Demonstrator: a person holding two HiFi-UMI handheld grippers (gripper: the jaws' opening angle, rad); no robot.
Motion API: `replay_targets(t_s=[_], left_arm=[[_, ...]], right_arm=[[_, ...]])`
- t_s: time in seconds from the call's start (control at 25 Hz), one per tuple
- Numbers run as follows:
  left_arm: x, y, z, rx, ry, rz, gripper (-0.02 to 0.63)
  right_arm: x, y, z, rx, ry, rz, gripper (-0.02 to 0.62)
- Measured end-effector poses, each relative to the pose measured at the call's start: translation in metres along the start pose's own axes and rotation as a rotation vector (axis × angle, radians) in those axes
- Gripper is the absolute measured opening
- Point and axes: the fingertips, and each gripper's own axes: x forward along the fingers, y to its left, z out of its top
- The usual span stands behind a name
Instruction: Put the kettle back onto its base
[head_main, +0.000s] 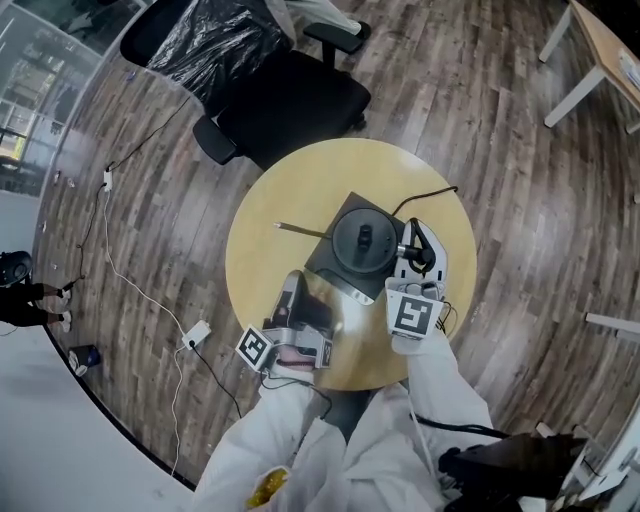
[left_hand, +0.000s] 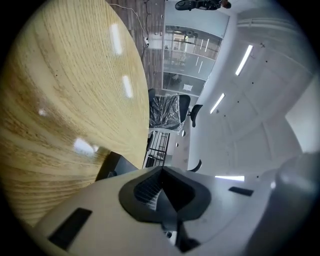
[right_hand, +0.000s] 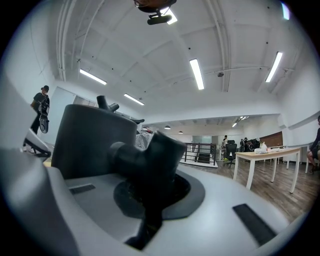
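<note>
The dark kettle (head_main: 363, 240) is seen from above over a black square base (head_main: 345, 215) on the round wooden table (head_main: 270, 200). I cannot tell whether it rests on the base. Its shiny side (head_main: 325, 300) faces me. My right gripper (head_main: 418, 255) is shut on the kettle's black handle (right_hand: 150, 160), with the dark kettle body (right_hand: 85, 140) just behind it. My left gripper (head_main: 292, 300) lies low by the kettle's near left side, its jaws (left_hand: 167, 200) shut with nothing between them. The base's corner (left_hand: 112, 167) shows beyond it.
The base's cord (head_main: 430, 195) runs off to the table's right edge. A thin light stick (head_main: 300, 230) lies left of the base. A black office chair (head_main: 290, 100) stands behind the table. Cables and a power strip (head_main: 195, 333) lie on the floor at left.
</note>
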Motion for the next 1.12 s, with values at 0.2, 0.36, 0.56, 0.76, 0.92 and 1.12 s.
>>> replay_targets(t_s=[0.2, 0.36, 0.56, 0.76, 0.92, 1.12], left_arm=[[-0.002, -0.001, -0.002, -0.013, 0.006, -0.012, 0.002], [-0.006, 0.002, -0.007, -0.029, 0.022, -0.013, 0.002], [-0.012, 0.002, -0.012, -0.032, 0.050, -0.014, 0.002], [-0.021, -0.001, -0.004, -0.023, 0.050, -0.025, 0.002], [-0.030, 0.002, 0.002, -0.035, 0.032, -0.025, 0.002], [-0.042, 0.001, 0.005, -0.043, 0.024, -0.034, 0.002]], right_arm=[[-0.002, 0.003, 0.003, -0.052, -0.015, -0.019, 0.006], [-0.003, 0.004, 0.004, -0.074, -0.018, -0.039, 0.006], [-0.009, -0.010, 0.001, -0.066, -0.006, -0.114, 0.006], [-0.030, -0.027, -0.017, -0.007, 0.057, -0.203, 0.006], [-0.041, -0.017, -0.017, -0.002, 0.073, -0.235, 0.006], [-0.042, -0.023, -0.020, -0.010, 0.113, -0.310, 0.006]])
